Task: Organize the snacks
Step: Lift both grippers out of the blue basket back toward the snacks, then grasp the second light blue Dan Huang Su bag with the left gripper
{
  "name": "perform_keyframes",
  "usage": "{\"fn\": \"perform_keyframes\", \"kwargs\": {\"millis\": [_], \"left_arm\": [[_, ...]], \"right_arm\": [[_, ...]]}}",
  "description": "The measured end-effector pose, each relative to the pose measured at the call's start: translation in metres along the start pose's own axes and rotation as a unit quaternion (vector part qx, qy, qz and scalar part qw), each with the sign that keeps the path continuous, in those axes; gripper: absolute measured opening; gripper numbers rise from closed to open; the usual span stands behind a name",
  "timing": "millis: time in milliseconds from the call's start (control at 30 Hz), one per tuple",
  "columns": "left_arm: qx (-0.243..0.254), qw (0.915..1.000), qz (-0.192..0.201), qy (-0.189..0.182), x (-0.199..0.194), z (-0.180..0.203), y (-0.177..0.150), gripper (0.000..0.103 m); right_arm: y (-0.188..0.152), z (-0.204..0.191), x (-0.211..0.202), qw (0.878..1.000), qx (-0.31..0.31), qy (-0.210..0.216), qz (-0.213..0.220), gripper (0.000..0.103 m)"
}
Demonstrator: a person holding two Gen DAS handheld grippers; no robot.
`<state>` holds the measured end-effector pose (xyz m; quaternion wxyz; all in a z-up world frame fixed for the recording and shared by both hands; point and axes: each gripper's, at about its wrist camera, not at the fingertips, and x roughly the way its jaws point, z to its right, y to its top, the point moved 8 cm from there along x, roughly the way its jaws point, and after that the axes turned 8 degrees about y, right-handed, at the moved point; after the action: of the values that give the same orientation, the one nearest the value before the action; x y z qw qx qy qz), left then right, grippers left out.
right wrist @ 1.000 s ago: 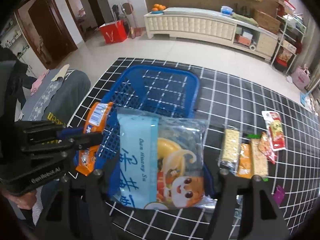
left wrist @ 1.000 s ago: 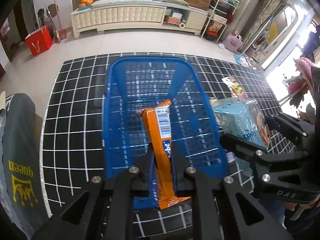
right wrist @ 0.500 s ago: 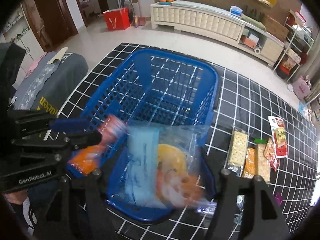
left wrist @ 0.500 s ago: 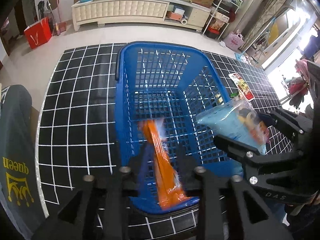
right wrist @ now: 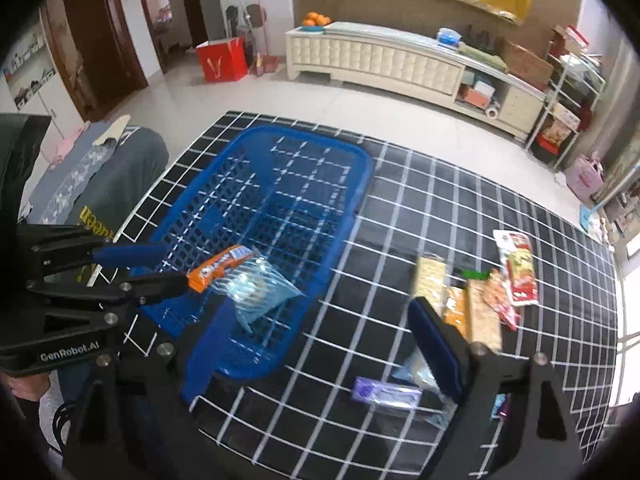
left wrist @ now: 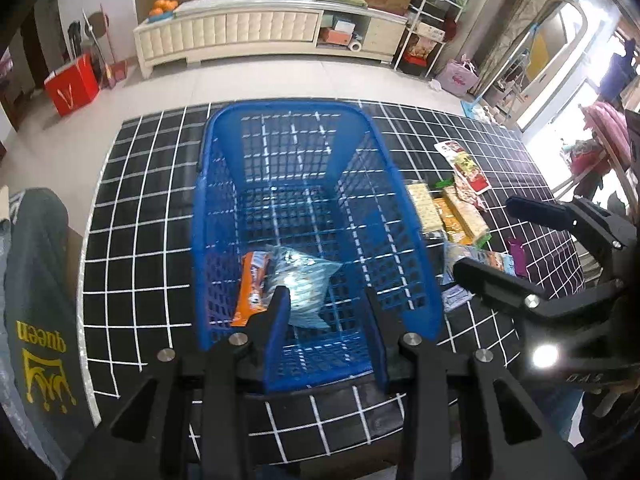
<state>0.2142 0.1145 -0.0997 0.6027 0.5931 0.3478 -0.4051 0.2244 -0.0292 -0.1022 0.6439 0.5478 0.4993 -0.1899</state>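
A blue plastic basket point(left wrist: 212, 216) point(right wrist: 352, 200) stands on the black grid mat. Inside it lie an orange snack bar point(left wrist: 251, 288) point(right wrist: 218, 266) and a light-blue clear bag point(left wrist: 302, 284) point(right wrist: 256, 290). My left gripper point(left wrist: 326, 308) is open and empty above the basket's near end; it also shows in the right wrist view point(right wrist: 136, 268). My right gripper point(right wrist: 320, 332) is open and empty, right of the basket; it also shows in the left wrist view point(left wrist: 516, 240). Several snack packs point(left wrist: 448, 212) point(right wrist: 472, 304) lie on the mat to the right.
A purple packet point(right wrist: 384, 392) and a pale packet point(left wrist: 456, 298) lie near the mat's front right. A grey cloth with yellow print point(left wrist: 36, 320) is at the left. A red box point(left wrist: 72, 88) and a white cabinet point(left wrist: 240, 36) stand beyond the mat.
Both grippers opened and let go: the orange bar and the blue bag dropped into the basket. The right gripper moved right, off the basket.
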Motion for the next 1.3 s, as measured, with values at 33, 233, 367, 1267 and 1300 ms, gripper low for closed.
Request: {"fn": "perform_keyframes", "kwargs": {"millis": [33, 233, 367, 1267, 1300], "left_arm": [[0.003, 1.0000, 0.003, 0.002, -0.003, 0.005, 0.000, 0.034], [0.022, 0.9996, 0.016, -0.005, -0.020, 0.049, -0.002, 0.034], [0.052, 0.9985, 0.017, 0.001, -0.024, 0.087, -0.004, 0.035], [0.115, 0.9924, -0.033, -0.029, 0.055, 0.270, -0.025, 0.064], [0.115, 0.9923, -0.033, -0.031, 0.060, 0.273, -0.025, 0.067]], "right_arm": [[-0.004, 0.006, -0.009, 1.000, 0.004, -0.004, 0.004, 0.091], [-0.023, 0.048, -0.054, 0.999, 0.030, -0.022, 0.031, 0.091], [-0.041, 0.081, -0.081, 0.996, 0.061, -0.037, 0.046, 0.091], [-0.179, 0.230, -0.086, 0.980, 0.188, -0.067, 0.001, 0.091], [-0.182, 0.234, -0.084, 0.979, 0.191, -0.067, 0.000, 0.091]]}}
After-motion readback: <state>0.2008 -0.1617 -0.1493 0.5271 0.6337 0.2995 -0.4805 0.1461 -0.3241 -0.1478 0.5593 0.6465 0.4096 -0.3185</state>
